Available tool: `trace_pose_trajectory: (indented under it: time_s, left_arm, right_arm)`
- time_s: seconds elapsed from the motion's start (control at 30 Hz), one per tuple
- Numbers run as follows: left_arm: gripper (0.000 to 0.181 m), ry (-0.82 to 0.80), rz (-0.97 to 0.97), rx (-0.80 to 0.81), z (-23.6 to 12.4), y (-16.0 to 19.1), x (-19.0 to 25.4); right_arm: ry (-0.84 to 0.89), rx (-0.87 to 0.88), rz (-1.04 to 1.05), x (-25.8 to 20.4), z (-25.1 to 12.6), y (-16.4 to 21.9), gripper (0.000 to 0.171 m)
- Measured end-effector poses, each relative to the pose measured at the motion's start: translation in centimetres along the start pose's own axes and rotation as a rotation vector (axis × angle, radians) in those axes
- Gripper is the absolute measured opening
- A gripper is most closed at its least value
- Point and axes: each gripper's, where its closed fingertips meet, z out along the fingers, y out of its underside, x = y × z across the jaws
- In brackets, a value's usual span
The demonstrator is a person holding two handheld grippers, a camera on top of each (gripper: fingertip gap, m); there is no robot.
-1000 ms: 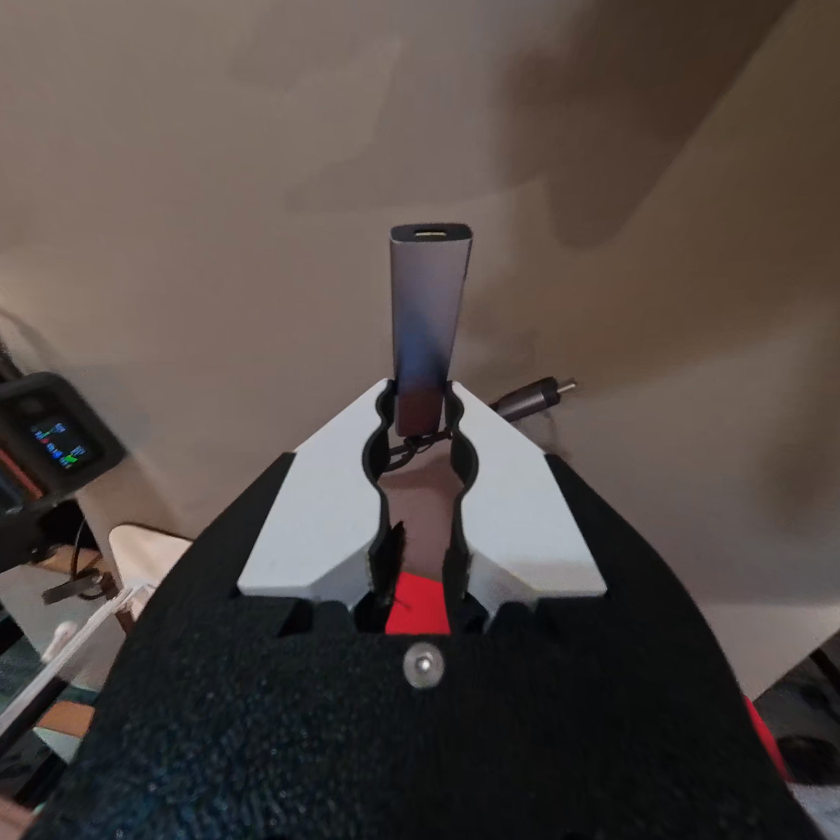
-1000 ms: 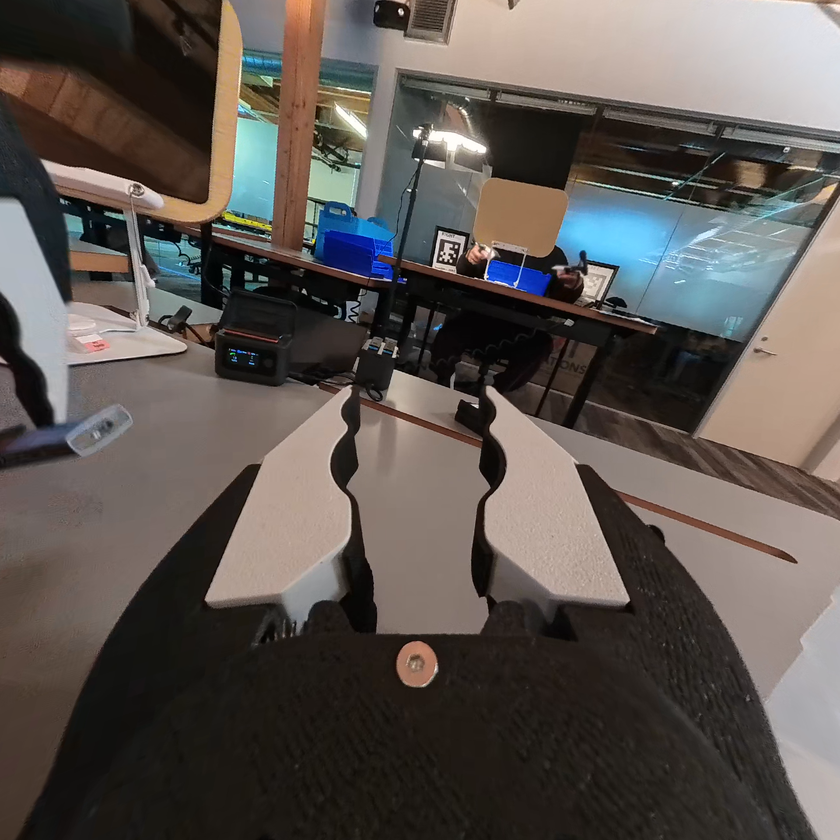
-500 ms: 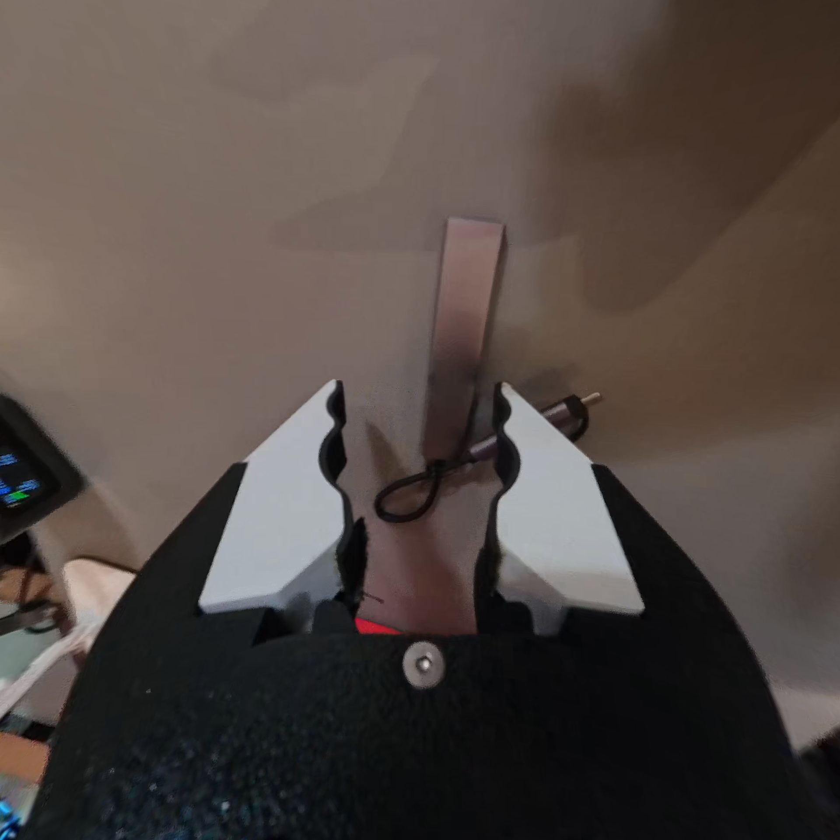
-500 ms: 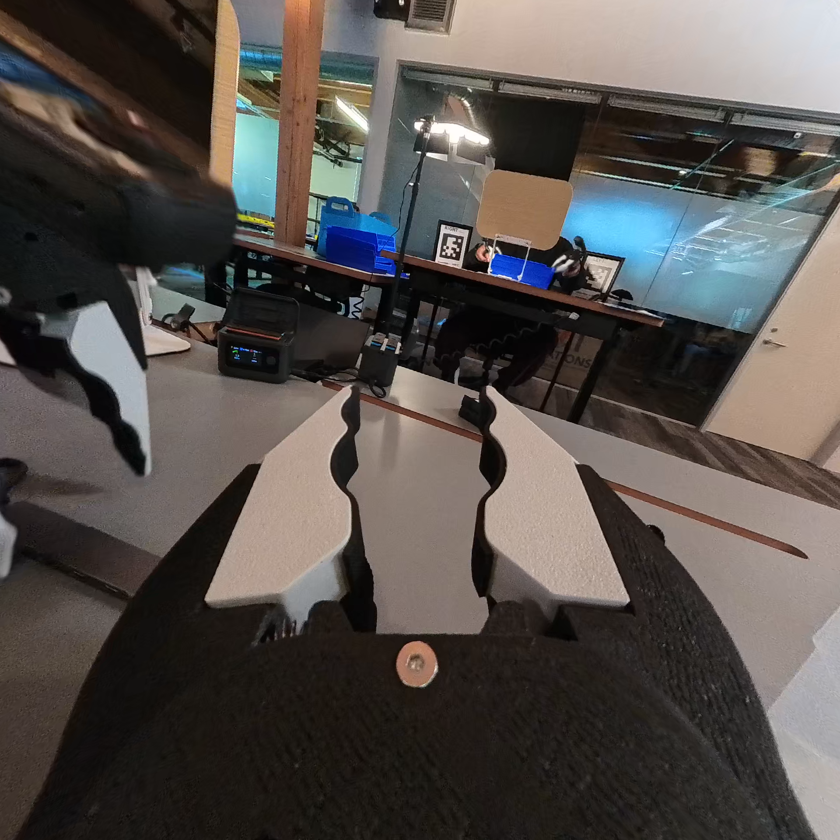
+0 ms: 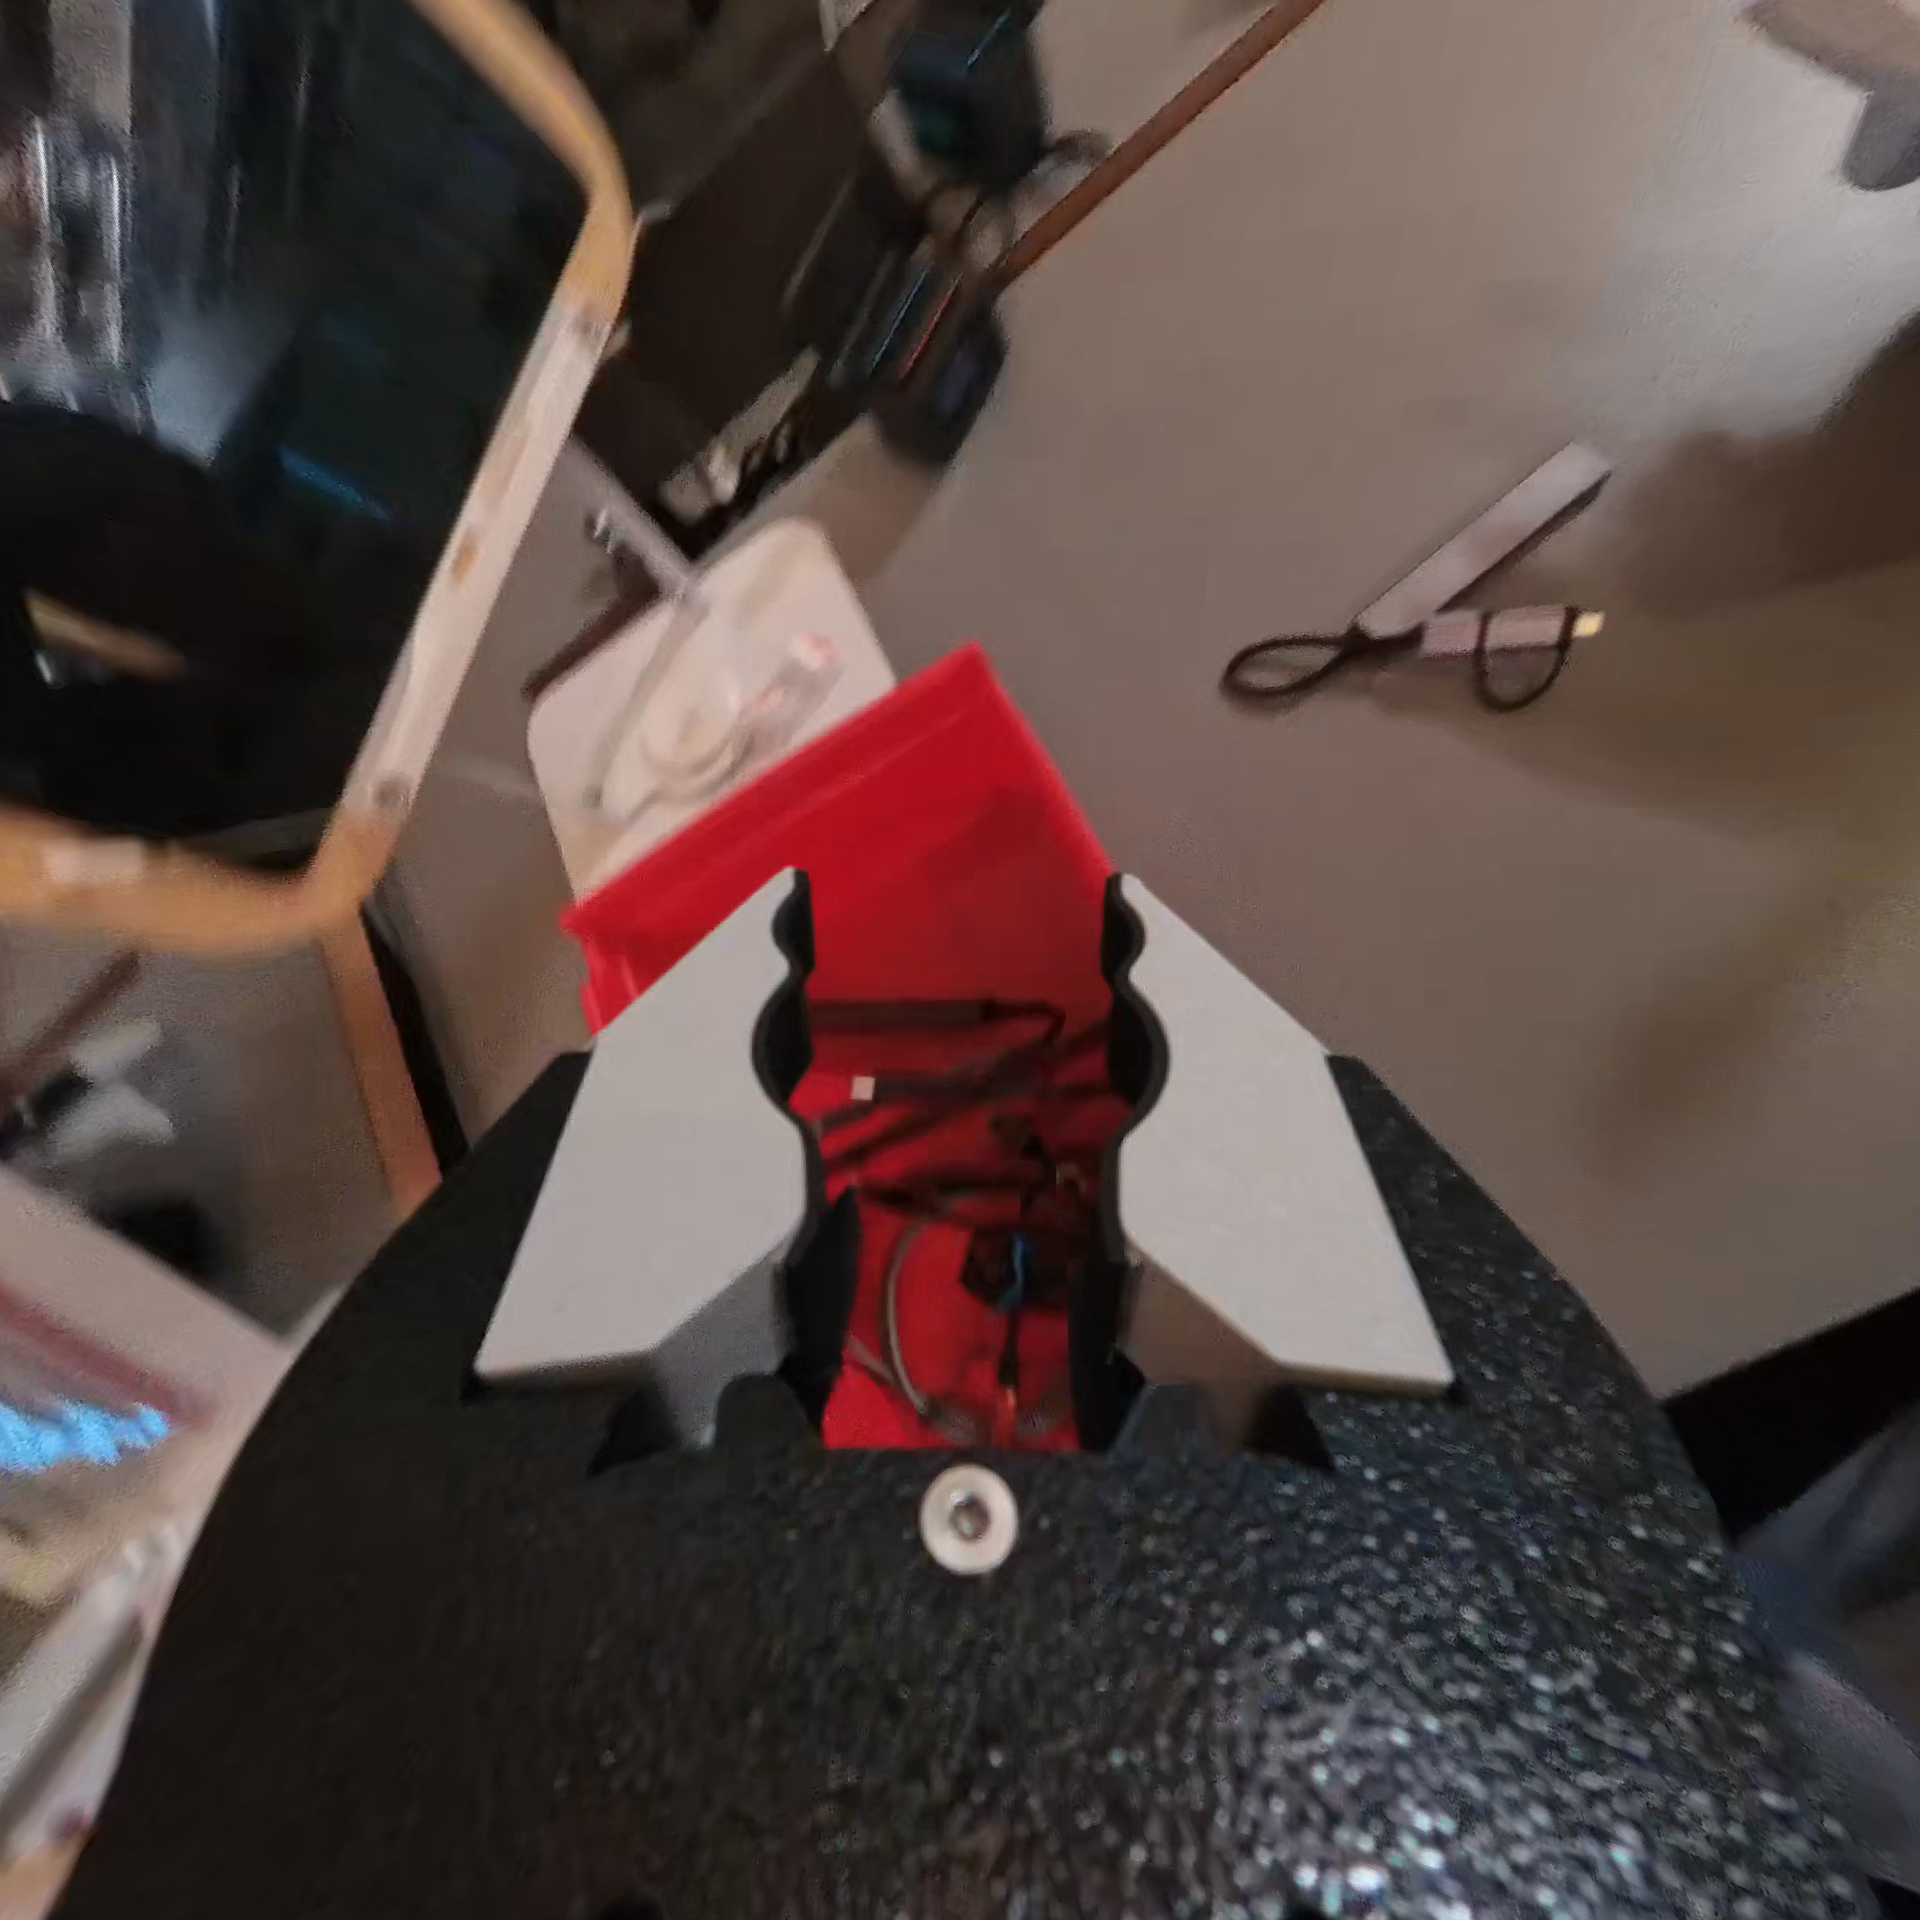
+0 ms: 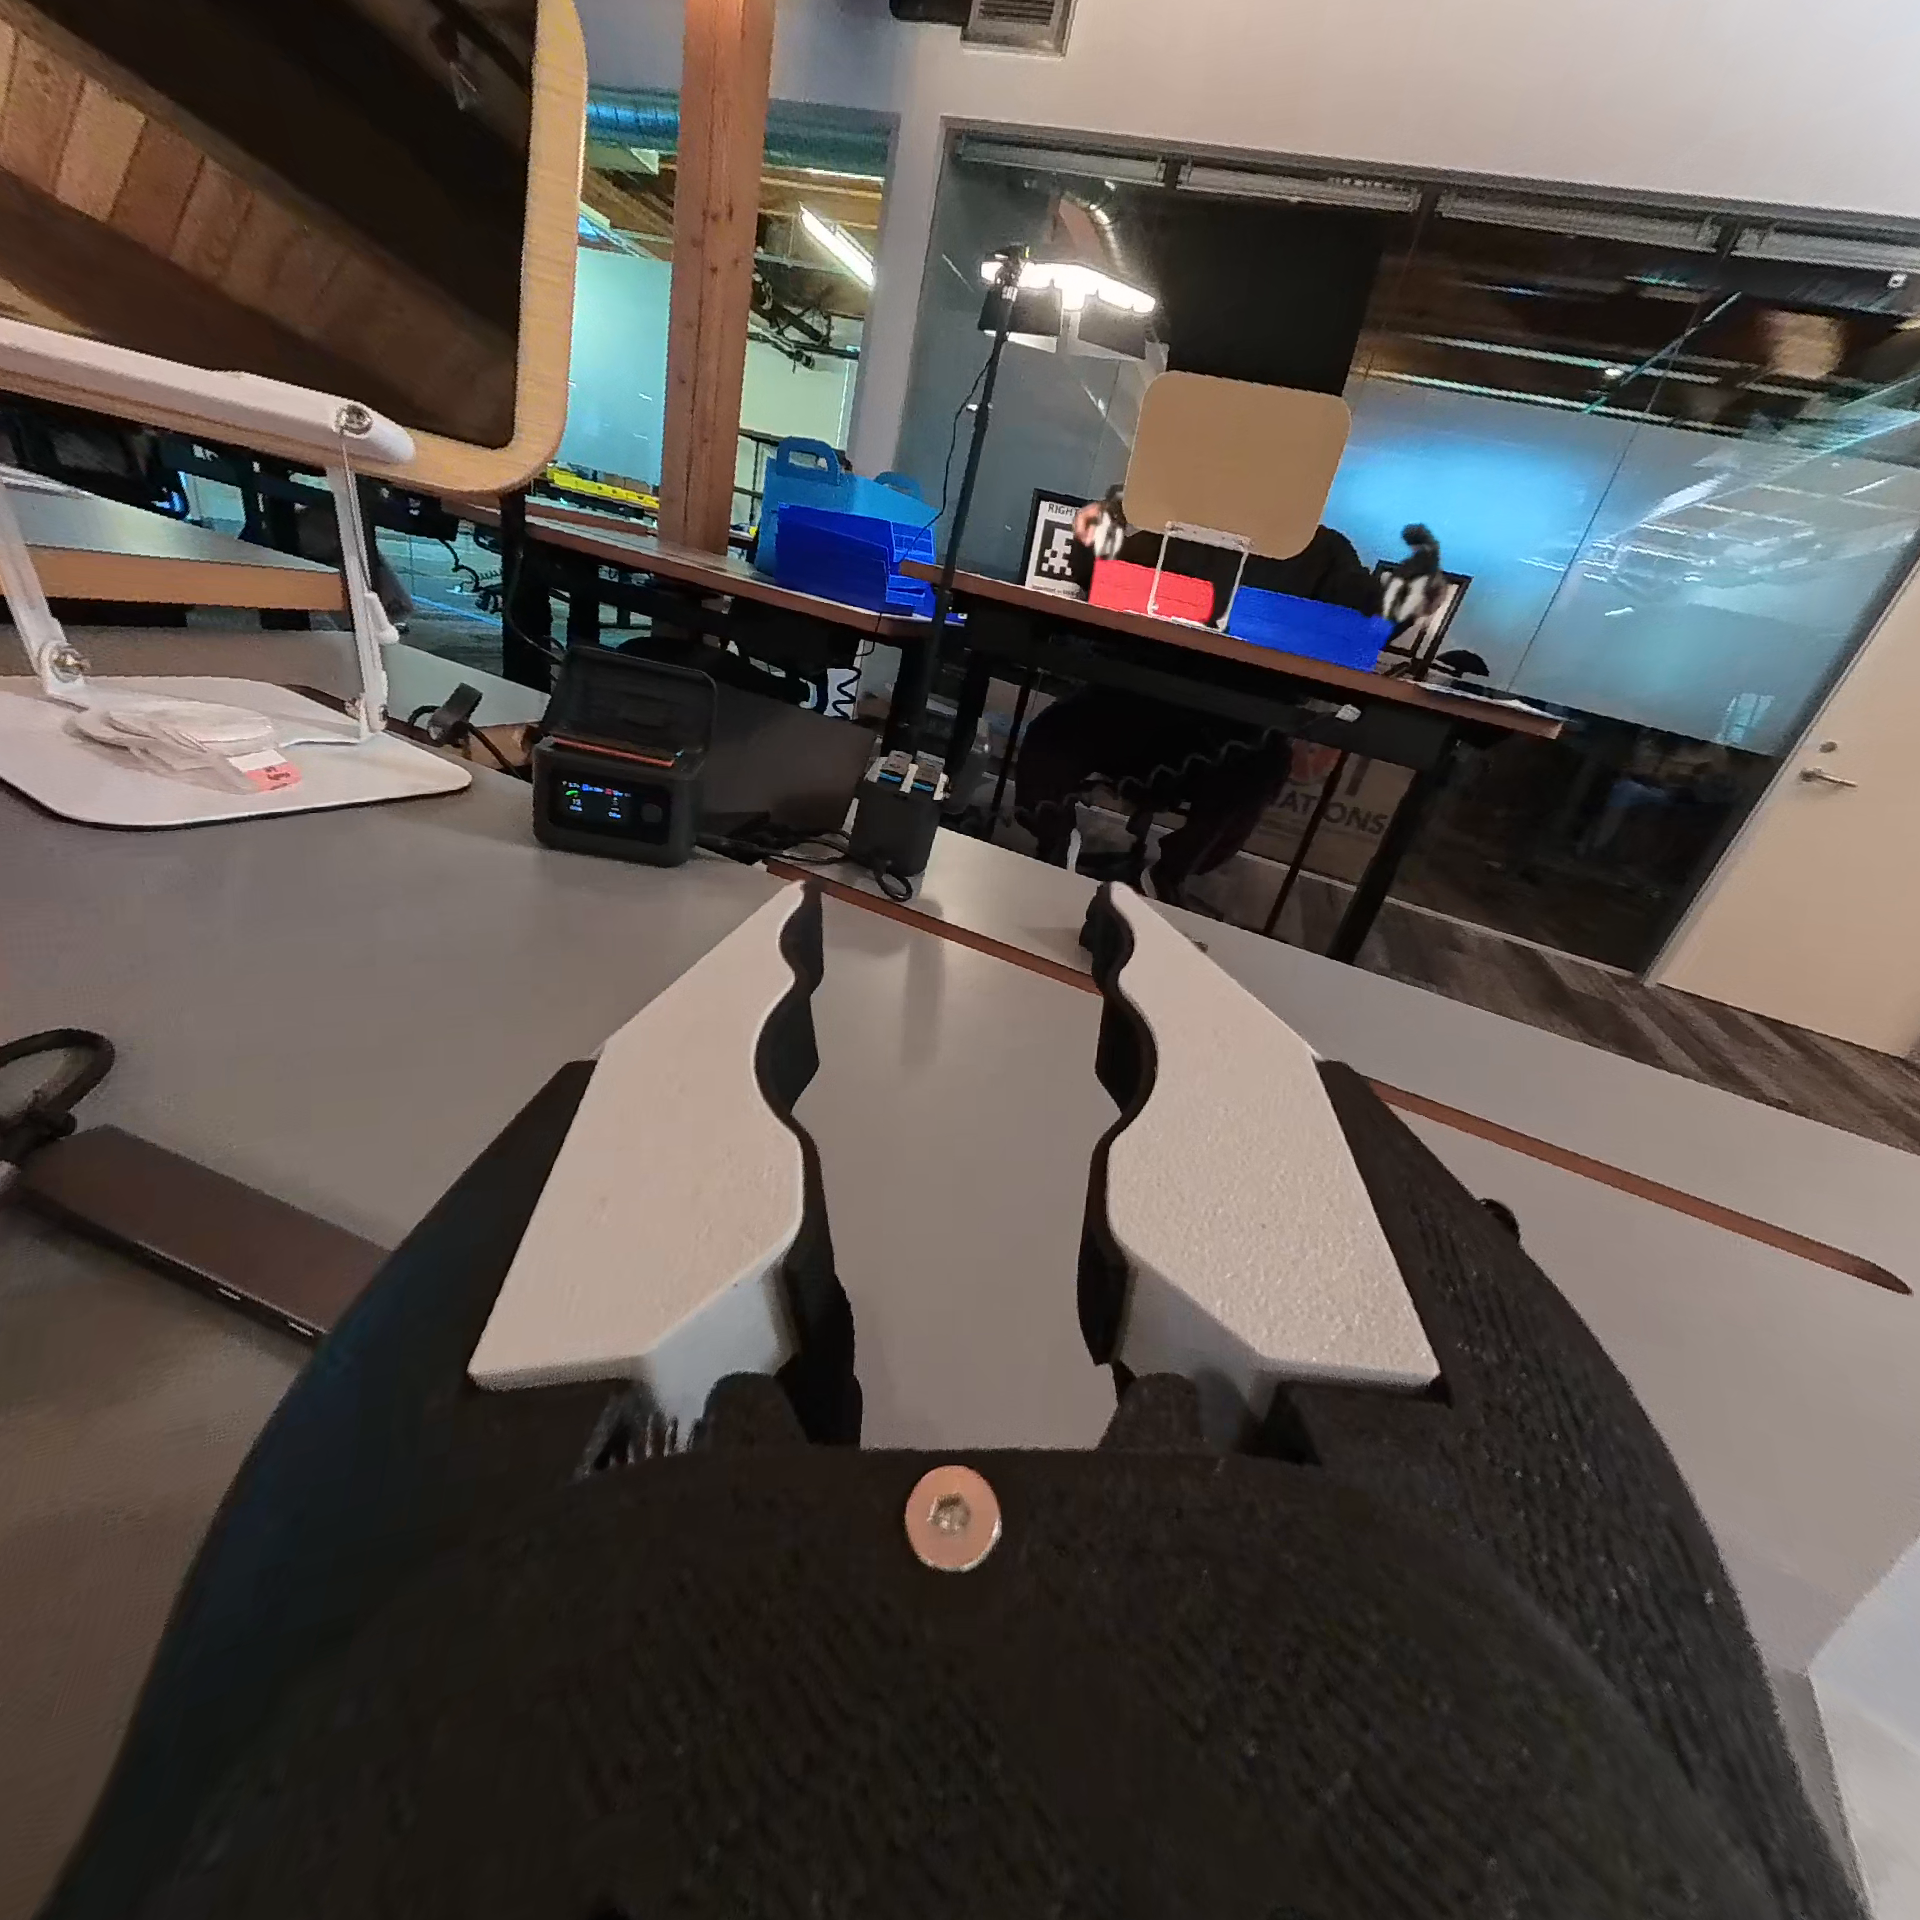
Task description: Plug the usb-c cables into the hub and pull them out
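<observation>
Meanwhile, both grippers are empty with jaws spread: the left gripper above a red plastic bin of cables, the right gripper beside the slim grey metal hub lying flat on the table.

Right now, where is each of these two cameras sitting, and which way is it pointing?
Left wrist view: on the left gripper, looking down into a red bin of cables; its open jaws show.
Right wrist view: on the right gripper, looking level across the grey table into the office; its open jaws show.
Shared: the hub lying on the table.
</observation>
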Motion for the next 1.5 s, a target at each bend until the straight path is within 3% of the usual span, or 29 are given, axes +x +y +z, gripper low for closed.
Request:
trace_pose_trajectory:
  time_s: [0.03,0.13,0.33,0.53,0.73,0.87,1.0,1.23,1.37,1.5]
  left_arm:
    - [0.053,-0.002,-0.065,-0.023,-0.7,2.0,-0.8]
    - [0.05,0.097,-0.192,-0.085,-1.2,7.2,-0.6]
    - [0.044,0.157,0.034,-0.302,1.6,15.9,2.2]
    - [0.035,0.273,0.074,-0.218,5.0,16.9,4.4]
    - [0.041,0.314,0.07,-0.243,7.2,17.7,4.5]
    - [0.026,0.337,0.058,-0.273,7.4,18.1,4.5]
    - [0.007,0.245,0.067,-0.231,5.8,17.0,3.0]
    - [0.006,0.086,0.034,-0.081,0.4,12.9,0.5]
    - [0.006,0.037,0.061,0.139,-3.4,6.3,1.5]
    - [0.006,0.136,0.148,0.311,-4.8,-0.5,7.5]
  right_arm:
    - [-0.001,-0.001,0.003,0.0,0.0,0.0,0.051]
    - [-0.001,-0.001,0.012,0.0,0.0,0.0,0.051]
    - [-0.025,-0.011,0.0,-0.6,0.1,0.2,0.051]
    - [-0.04,-0.014,0.001,-0.9,0.1,0.3,0.051]
    - [-0.053,-0.019,-0.002,-1.2,0.2,0.3,0.051]
    - [-0.056,-0.019,-0.002,-1.2,0.2,0.3,0.051]
    - [-0.058,-0.019,0.0,-1.2,0.2,0.4,0.051]
    - [-0.062,-0.019,-0.004,-1.4,0.3,0.3,0.051]
    - [-0.056,-0.018,-0.003,-1.2,0.3,0.3,0.051]
    - [-0.038,-0.023,-0.012,-1.0,0.2,0.3,0.051]
